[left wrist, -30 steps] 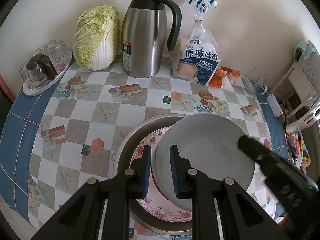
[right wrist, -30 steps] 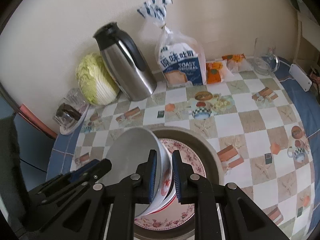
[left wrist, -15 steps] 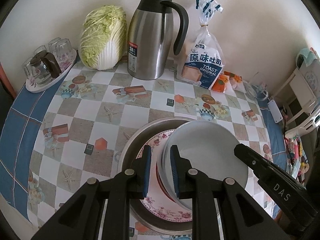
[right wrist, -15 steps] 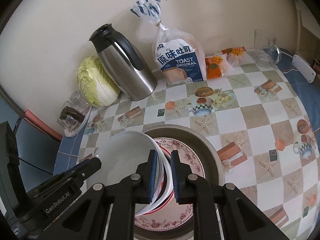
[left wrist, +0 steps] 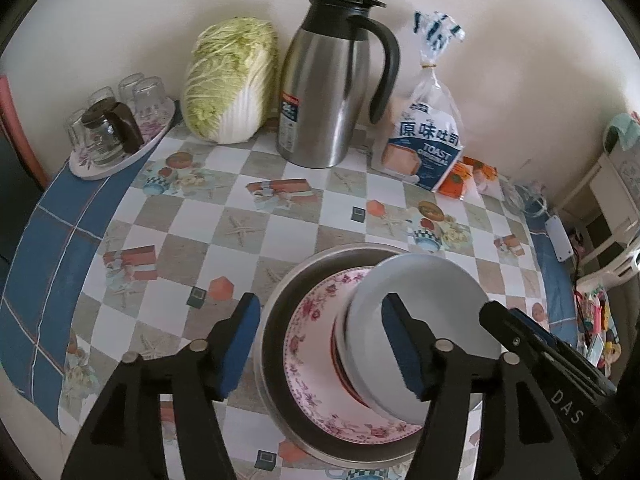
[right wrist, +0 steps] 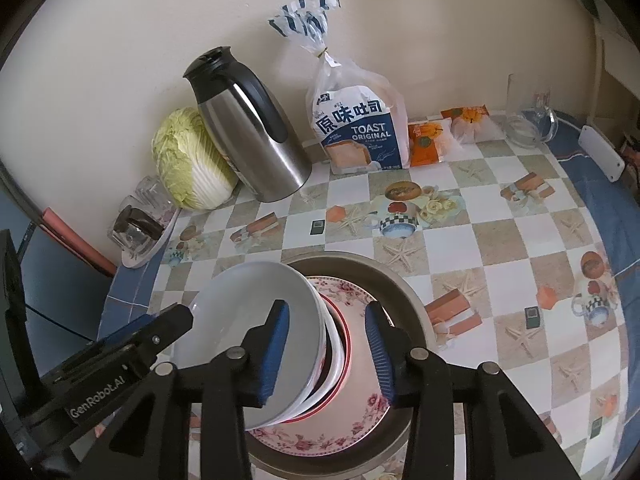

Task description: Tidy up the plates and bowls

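Observation:
A white bowl (left wrist: pixel 424 300) sits stacked on red-rimmed bowls, on a pink floral plate (left wrist: pixel 312 340), inside a round metal pan (left wrist: pixel 280 312). My left gripper (left wrist: pixel 320 340) is open, its jaws straddling the bowl's left rim. My right gripper (right wrist: pixel 326 344) is open, its jaws straddling the right rim of the white bowl (right wrist: pixel 248 312) over the floral plate (right wrist: pixel 360 420) and the pan (right wrist: pixel 408 304). Neither gripper holds anything.
At the back stand a steel thermos jug (left wrist: pixel 332 80), a napa cabbage (left wrist: pixel 230 84), a toast bread bag (left wrist: pixel 428 136) and orange snack packets (right wrist: pixel 428 140). A tray of upturned glasses (left wrist: pixel 116 128) sits far left. A glass pitcher (right wrist: pixel 528 120) stands far right.
Both grippers have opened and let go of the white bowl's rim. The bowl has settled from tilted onto the stack in the pan. The left view has drawn back slightly.

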`<move>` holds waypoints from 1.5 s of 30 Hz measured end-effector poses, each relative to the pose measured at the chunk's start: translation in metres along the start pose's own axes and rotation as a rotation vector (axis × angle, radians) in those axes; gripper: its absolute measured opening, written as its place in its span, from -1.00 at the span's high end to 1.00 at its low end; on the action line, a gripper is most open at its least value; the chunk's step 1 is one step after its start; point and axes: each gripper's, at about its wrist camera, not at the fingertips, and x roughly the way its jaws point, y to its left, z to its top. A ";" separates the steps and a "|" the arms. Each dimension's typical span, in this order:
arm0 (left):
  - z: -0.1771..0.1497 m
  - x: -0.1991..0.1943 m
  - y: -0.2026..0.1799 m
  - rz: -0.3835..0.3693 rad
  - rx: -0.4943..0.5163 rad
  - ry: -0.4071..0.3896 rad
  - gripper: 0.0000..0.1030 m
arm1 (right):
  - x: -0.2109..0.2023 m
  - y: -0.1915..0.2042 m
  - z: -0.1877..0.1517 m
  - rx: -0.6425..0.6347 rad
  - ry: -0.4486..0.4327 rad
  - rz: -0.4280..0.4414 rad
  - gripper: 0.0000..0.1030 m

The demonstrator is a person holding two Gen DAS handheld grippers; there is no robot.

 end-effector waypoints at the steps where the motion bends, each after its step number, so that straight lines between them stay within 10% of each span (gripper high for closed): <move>1: 0.000 0.000 0.002 0.003 -0.006 0.000 -0.37 | 0.000 0.000 0.000 -0.001 0.001 -0.005 0.05; 10: -0.004 -0.005 0.014 0.055 -0.029 -0.024 -0.81 | -0.001 -0.001 -0.012 -0.033 0.000 -0.065 -0.34; 26: -0.040 -0.016 0.034 0.101 -0.059 -0.043 -0.82 | -0.026 0.006 -0.035 -0.091 -0.063 -0.095 -0.99; 45: -0.079 -0.019 0.037 0.224 -0.003 -0.021 -0.82 | -0.026 0.002 -0.072 -0.111 -0.042 -0.132 -1.00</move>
